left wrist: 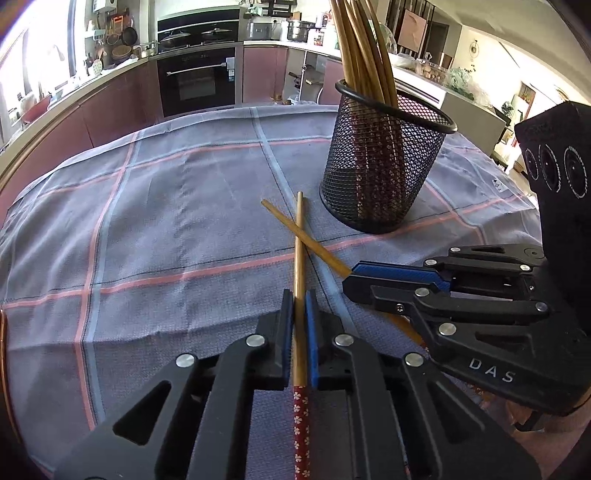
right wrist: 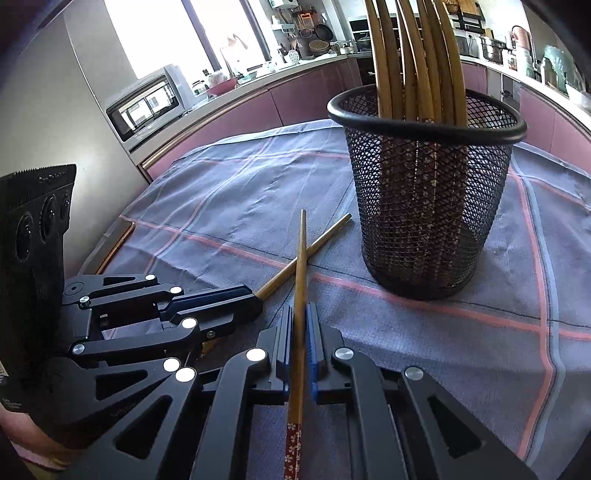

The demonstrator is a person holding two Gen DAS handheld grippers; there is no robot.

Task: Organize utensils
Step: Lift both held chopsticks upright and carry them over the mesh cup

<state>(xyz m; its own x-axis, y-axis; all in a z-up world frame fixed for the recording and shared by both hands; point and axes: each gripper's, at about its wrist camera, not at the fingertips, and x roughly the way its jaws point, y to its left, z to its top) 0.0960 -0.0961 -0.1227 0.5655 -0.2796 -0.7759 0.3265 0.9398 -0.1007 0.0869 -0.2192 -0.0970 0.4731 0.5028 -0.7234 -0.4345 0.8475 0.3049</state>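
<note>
A kitchen table under a grey checked cloth (left wrist: pixel 166 206) fills both views. The left gripper (left wrist: pixel 300 299) pinches one bamboo chopstick (left wrist: pixel 299 258) between its blue pads; the right gripper (right wrist: pixel 298 314) clamps another chopstick (right wrist: pixel 301 266). The two sticks cross over the cloth, tips near the black mesh holder (left wrist: pixel 380 158), which stands upright with more chopsticks (left wrist: pixel 360 48) inside.

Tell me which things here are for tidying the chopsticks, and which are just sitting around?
For the job:
- left gripper, shut on a bamboo chopstick
- right gripper, shut on the second bamboo chopstick
- black wire-mesh cup holding more chopsticks

Just sitting around:
- grey checked tablecloth
- built-in black oven
- steel pot on the counter
</note>
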